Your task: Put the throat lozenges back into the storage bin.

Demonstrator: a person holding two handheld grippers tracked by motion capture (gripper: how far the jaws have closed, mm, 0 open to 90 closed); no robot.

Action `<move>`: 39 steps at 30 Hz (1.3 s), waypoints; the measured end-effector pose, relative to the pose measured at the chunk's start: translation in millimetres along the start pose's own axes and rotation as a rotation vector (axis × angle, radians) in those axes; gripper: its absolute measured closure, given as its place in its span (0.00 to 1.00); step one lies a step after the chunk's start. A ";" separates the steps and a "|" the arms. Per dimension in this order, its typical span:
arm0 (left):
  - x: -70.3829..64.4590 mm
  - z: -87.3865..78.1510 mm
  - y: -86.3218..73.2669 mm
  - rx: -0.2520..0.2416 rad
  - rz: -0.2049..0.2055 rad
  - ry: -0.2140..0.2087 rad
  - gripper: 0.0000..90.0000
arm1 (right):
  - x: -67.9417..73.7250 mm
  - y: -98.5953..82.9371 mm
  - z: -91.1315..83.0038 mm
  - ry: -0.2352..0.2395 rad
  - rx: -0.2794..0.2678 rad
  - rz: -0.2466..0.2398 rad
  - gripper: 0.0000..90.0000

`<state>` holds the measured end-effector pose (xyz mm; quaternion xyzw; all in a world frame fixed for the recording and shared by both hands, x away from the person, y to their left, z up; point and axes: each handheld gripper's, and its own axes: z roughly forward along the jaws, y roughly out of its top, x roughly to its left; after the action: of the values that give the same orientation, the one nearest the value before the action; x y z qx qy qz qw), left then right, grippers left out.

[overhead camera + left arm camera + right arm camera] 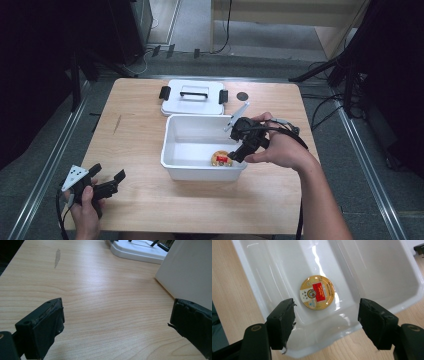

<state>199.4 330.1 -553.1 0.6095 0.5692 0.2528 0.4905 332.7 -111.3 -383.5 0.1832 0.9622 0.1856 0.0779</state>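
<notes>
Nearest the high camera, the left gripper (106,181) sits in the person's left hand (86,206) at the near left corner of the wooden table (135,140), well apart from the white tub (172,152); its jaws are spread wide with only bare tabletop between them, and in the left gripper view the tub's outer wall (190,272) rises beside the right-hand jaw; the right gripper (235,150), held in the right hand (280,145), hangs over the tub's near right part, jaws released and gaping above a round gold tin (317,292) with a red label, which lies flat on the tub floor near its front wall; beyond the tub, touching its far rim, lies a white lid (194,97) with a black handle and black clips.
</notes>
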 end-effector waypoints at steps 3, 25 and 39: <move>0.0 0.0 0.1 0.004 0.005 0.000 0.00 | -0.7 -6.0 -8.3 -0.013 -0.007 0.004 0.34; -0.5 0.3 0.1 0.006 0.008 0.004 0.00 | -38.9 -101.3 2.4 -0.208 -0.002 0.456 0.00; -0.5 0.2 0.1 0.006 0.007 0.004 0.00 | -32.7 -166.0 60.3 -0.500 -0.238 0.776 0.00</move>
<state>199.6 329.5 -553.0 0.6123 0.5687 0.2543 0.4868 322.2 -247.3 -500.3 0.5577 0.7467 0.2600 0.2524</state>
